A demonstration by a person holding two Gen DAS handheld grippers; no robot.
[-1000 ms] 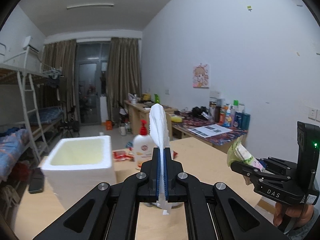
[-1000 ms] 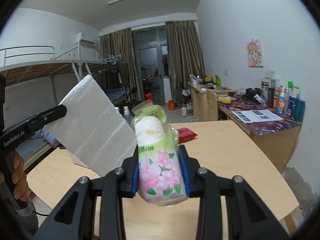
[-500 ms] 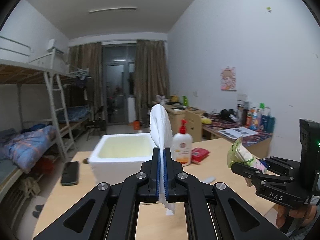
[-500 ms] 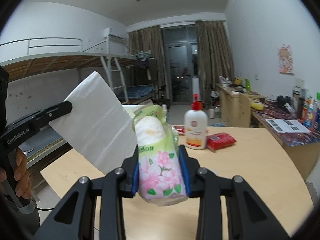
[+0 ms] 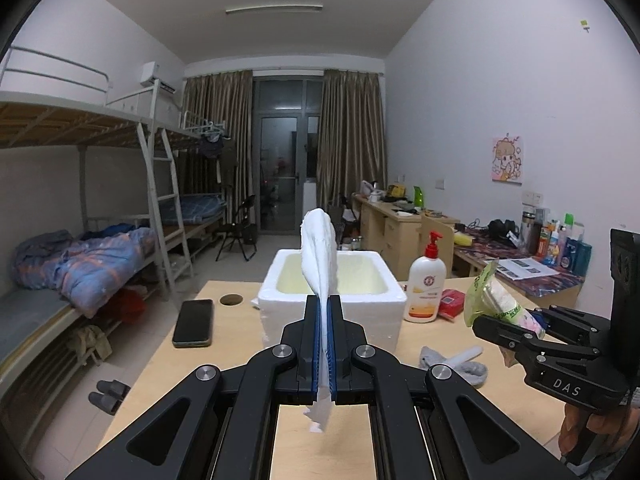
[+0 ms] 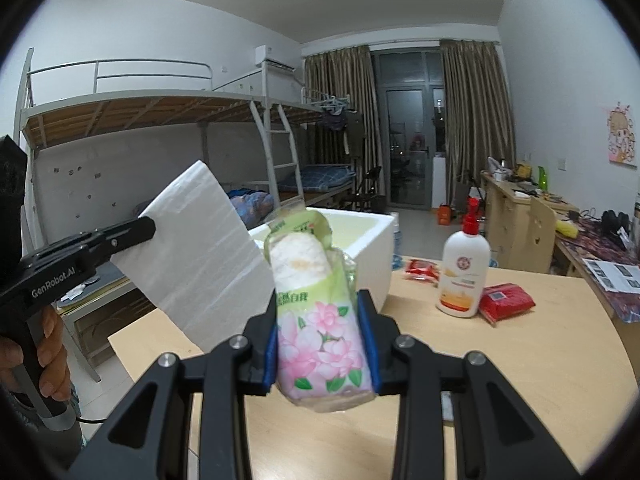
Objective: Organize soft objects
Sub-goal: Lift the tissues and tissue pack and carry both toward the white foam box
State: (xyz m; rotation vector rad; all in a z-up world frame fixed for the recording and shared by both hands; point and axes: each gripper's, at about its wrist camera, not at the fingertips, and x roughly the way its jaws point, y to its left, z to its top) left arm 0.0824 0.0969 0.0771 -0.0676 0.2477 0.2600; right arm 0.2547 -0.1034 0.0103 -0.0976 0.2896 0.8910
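Wooden table (image 5: 404,416): one foam box (image 5: 332,298) ahead of both grippers. Left gripper (image 5: 324,344) clamps one white tissue (image 5: 318,256); right gripper (image 6: 322,344) clamps one tissue pack (image 6: 316,312).

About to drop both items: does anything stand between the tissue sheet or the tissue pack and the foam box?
Nothing visible does. The foam box stands open-topped straight ahead of the sheet in the left hand-held gripper. The lotion bottle stands to the right, off the path of the pack in the right hand-held gripper.
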